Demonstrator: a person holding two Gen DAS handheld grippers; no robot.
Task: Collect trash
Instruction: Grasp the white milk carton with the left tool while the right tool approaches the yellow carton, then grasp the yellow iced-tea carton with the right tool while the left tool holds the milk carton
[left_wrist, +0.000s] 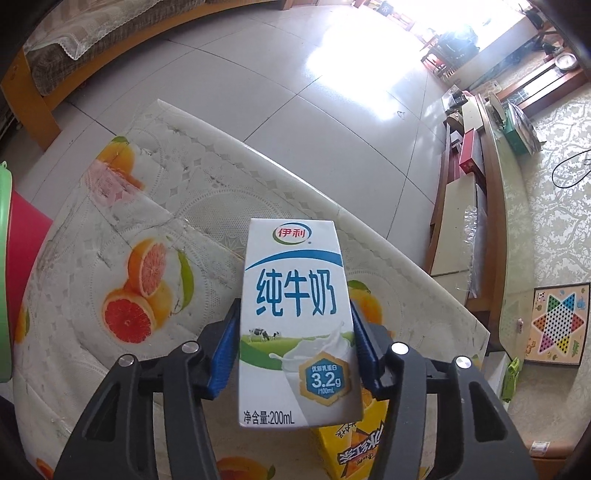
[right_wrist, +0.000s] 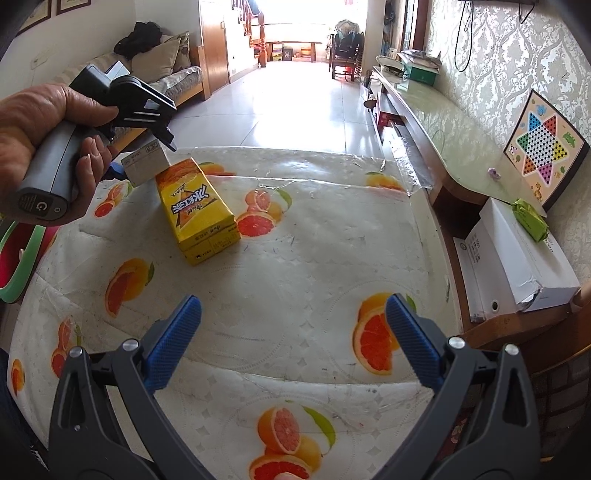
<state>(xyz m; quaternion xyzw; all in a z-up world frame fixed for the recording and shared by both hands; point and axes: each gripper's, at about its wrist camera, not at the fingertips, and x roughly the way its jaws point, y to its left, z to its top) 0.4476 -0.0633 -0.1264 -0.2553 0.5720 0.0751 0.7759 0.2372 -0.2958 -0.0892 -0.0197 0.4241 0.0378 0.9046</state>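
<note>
Our left gripper (left_wrist: 295, 332) is clamped on the white milk carton (left_wrist: 295, 325), its blue pads pressed to the carton's two narrow sides low on the body. The carton sits tilted, its lower end just above or touching the yellow tea carton (right_wrist: 197, 210), which lies flat on the tabletop (right_wrist: 314, 258); we cannot tell which. Right of the yellow carton, our right gripper (right_wrist: 293, 339) hangs over bare cloth with its jaws apart and nothing between them.

We judge the risks as these: the pads grip only the carton's lower part, so it could pivot or slip when lifted; a light, possibly empty carton may crush; and dragging it could nudge the yellow carton along the slick plastic cover.

Left of the yellow carton, a green-rimmed red bin (right_wrist: 18, 254) stands at the tabletop's edge, likely the trash target. The tabletop wears a lace cloth printed with citrus under clear film. Beyond lie pale floor tiles, and to the right a long low cabinet and a checkers board (right_wrist: 539, 147) against patterned wallpaper.
</note>
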